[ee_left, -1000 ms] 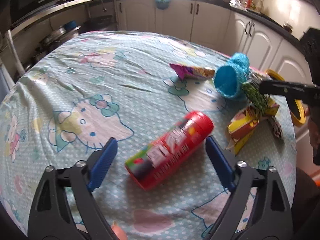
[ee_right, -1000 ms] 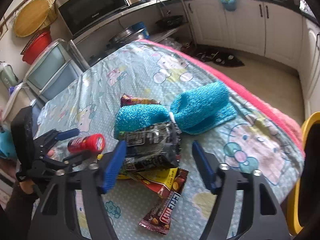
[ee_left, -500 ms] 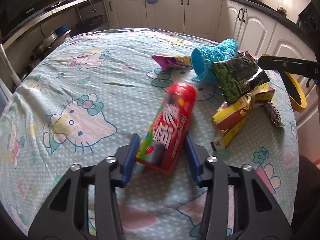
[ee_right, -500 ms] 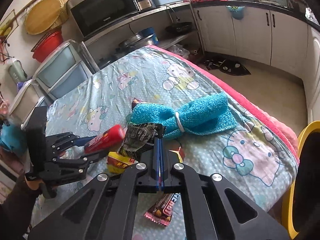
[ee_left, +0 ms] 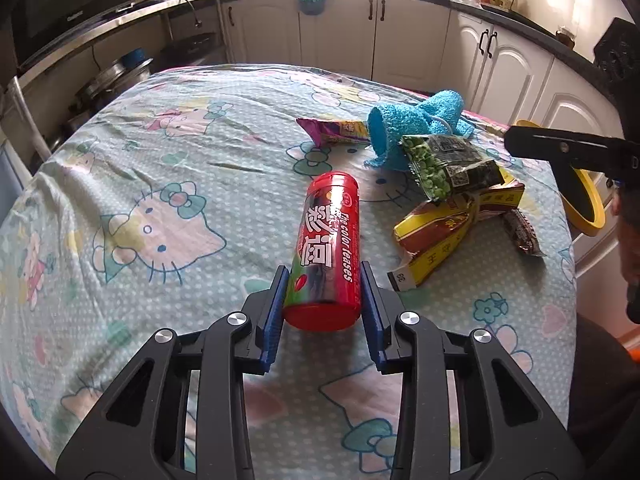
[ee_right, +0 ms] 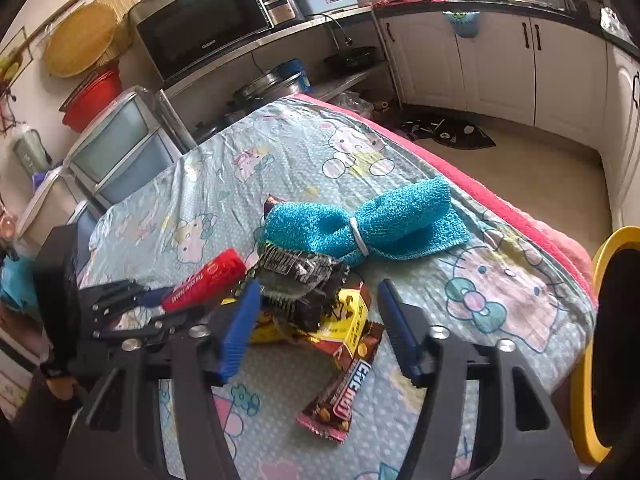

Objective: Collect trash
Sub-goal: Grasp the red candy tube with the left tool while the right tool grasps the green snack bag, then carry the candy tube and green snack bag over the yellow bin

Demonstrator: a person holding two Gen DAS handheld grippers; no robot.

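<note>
The red snack can [ee_left: 327, 240] is being clenched at its near end by the closing left hand-held gripper [ee_left: 322, 292] on the worktop [ee_left: 120, 184]. The right hand-held gripper [ee_right: 316, 320] is being opened above the wrappers [ee_right: 320, 312], nothing grasped.

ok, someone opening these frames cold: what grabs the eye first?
Probably the red cylindrical snack can, lying on the cartoon-cat bedsheet with the left gripper closing on its near end. Next, the bright turquoise knitted cloth tied in a bow shape, farther back. In front of it, a heap of crumpled snack wrappers, with the right gripper opening over it, nothing held.
</note>
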